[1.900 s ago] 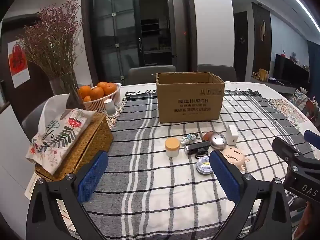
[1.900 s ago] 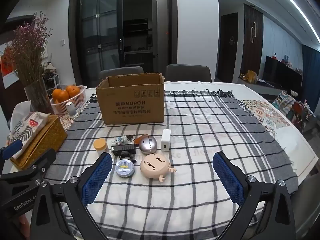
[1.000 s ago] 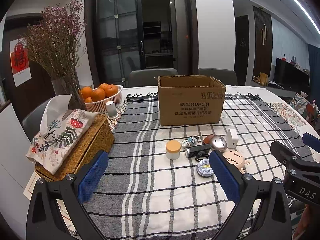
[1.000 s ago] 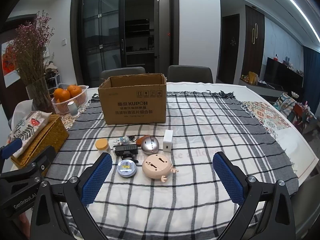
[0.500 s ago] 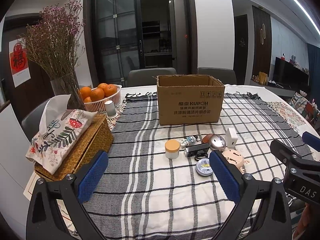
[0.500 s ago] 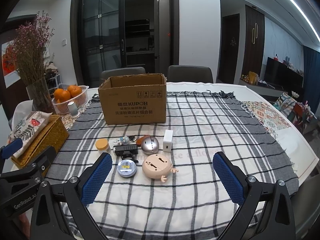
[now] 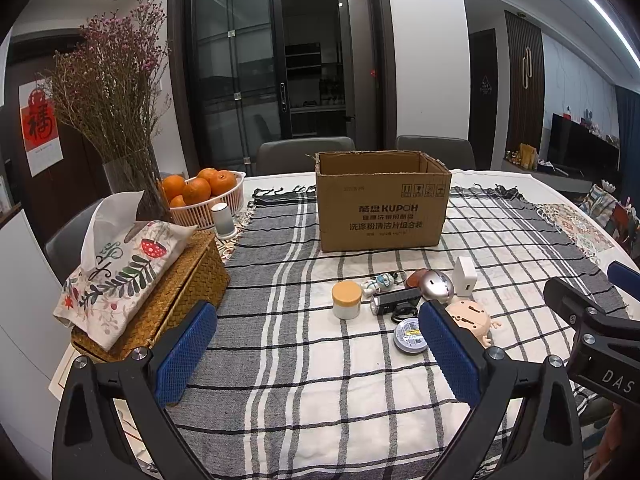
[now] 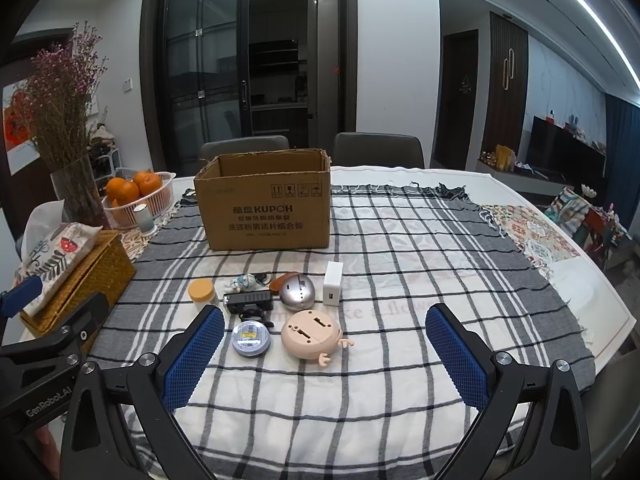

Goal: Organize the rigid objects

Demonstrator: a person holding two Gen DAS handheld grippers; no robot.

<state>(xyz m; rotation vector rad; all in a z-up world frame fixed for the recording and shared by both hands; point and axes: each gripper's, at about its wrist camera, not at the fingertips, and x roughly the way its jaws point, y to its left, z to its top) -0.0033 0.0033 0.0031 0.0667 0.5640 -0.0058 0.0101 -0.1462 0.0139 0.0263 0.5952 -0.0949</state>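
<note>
Nearest the cameras, the left hand-held gripper and the right hand-held gripper are held above the near edge of the counter, each with its blue-padded fingers spread wide and nothing between them. Below them a checked cloth is spread over the counter. Just beyond the right gripper's fingers, a round tin and a pink round toy are laid side by side on the cloth. Behind these, a black device, a silver dome and a white adapter are grouped closely, with a yellow-lidded jar at the left end and a small figurine just behind the black device. Farther back, an open cardboard box is set upright on the cloth, well apart from the small items. At the far left, a wicker tissue box, a basket of oranges and a vase of dried flowers are seen.
</note>
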